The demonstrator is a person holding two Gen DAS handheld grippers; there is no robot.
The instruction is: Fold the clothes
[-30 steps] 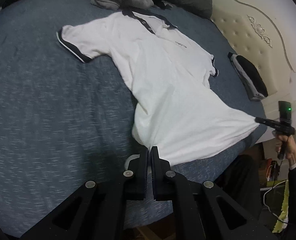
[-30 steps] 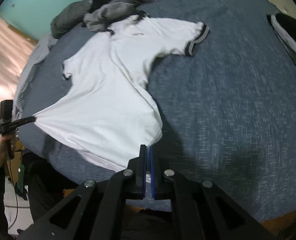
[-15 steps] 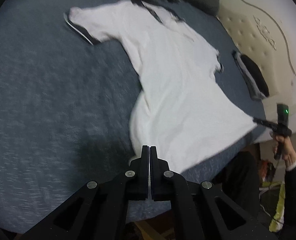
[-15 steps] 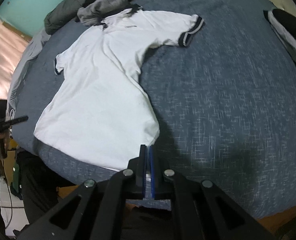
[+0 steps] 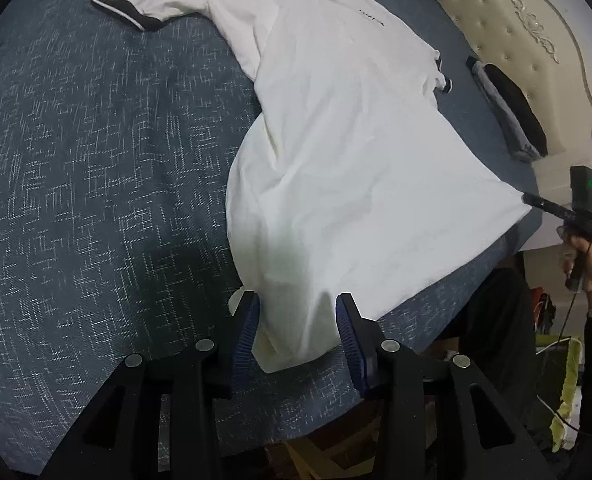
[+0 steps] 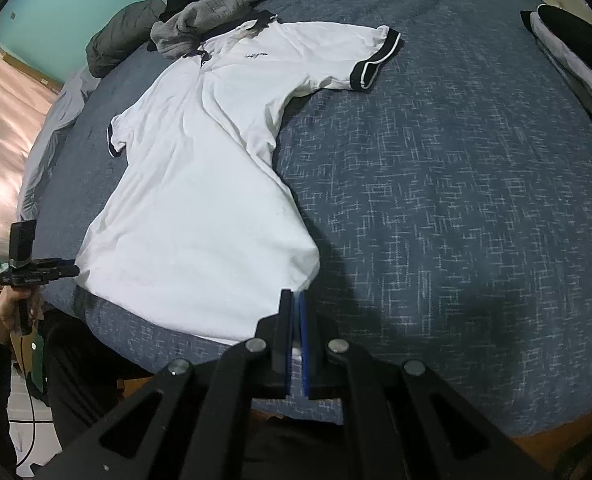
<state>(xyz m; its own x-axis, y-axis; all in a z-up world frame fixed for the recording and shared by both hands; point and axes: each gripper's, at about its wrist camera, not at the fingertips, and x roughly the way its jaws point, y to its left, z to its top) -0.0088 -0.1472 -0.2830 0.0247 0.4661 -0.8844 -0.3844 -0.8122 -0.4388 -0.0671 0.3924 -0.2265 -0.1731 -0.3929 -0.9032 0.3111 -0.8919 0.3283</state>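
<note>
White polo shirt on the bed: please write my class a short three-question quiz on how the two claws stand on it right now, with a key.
1. True or false: the left claw is clamped shut on the white polo shirt.
2. The shirt's sleeve cuffs are trimmed in: A) red B) black C) green.
3. Fill in: the right claw is ___ on the shirt.
Key: 1 false, its jaws stand apart with cloth between them; 2 B; 3 shut.
</note>
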